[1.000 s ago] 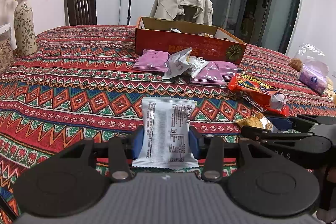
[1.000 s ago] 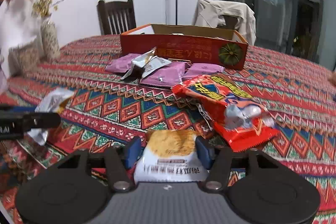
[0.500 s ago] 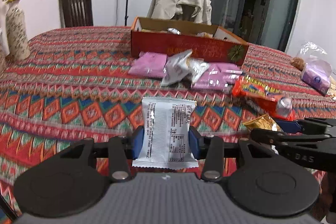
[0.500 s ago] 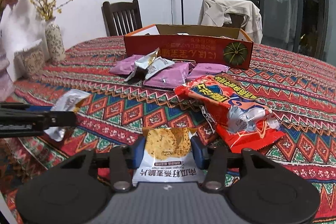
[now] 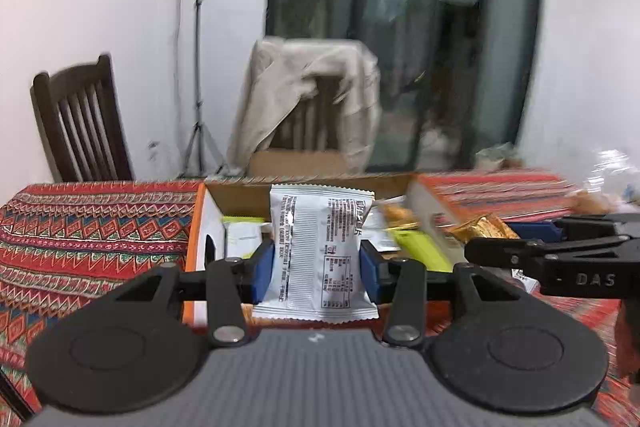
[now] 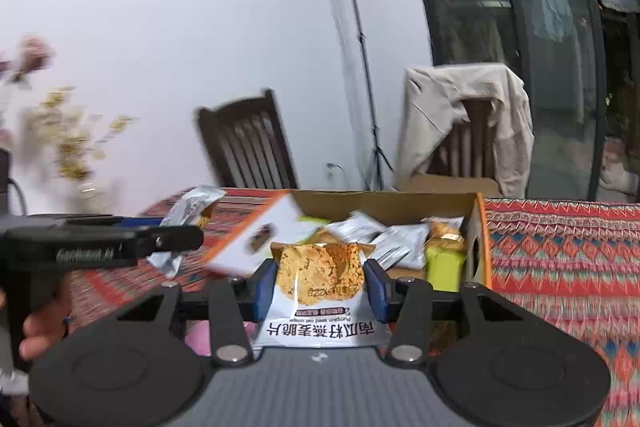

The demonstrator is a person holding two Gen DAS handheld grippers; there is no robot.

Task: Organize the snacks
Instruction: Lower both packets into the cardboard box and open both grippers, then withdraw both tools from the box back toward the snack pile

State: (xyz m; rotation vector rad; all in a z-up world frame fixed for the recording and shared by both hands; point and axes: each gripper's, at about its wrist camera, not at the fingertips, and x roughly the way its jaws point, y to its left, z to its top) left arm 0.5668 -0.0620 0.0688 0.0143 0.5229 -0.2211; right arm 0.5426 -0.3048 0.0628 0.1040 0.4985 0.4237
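Observation:
My left gripper (image 5: 316,267) is shut on a white snack packet (image 5: 318,251), printed back side up, held over the near wall of the open cardboard box (image 5: 200,227). My right gripper (image 6: 319,285) is shut on a pumpkin seed oat crisp packet (image 6: 320,291), held at the box's (image 6: 478,227) front edge. The box holds several packets (image 6: 400,239) and a green item (image 6: 440,259). The right gripper also shows at the right of the left wrist view (image 5: 500,231). The left gripper with its packet (image 6: 188,215) shows at the left of the right wrist view.
The table carries a red patterned cloth (image 5: 80,227). A dark wooden chair (image 5: 80,123) and a chair draped with a beige jacket (image 5: 312,99) stand behind the table. A vase of yellow flowers (image 6: 76,151) is at the far left. A light stand (image 6: 360,67) is by the wall.
Both grippers have moved forward and up from over the cloth to the box, each still holding its packet. The loose purple and red packets have dropped out of view.

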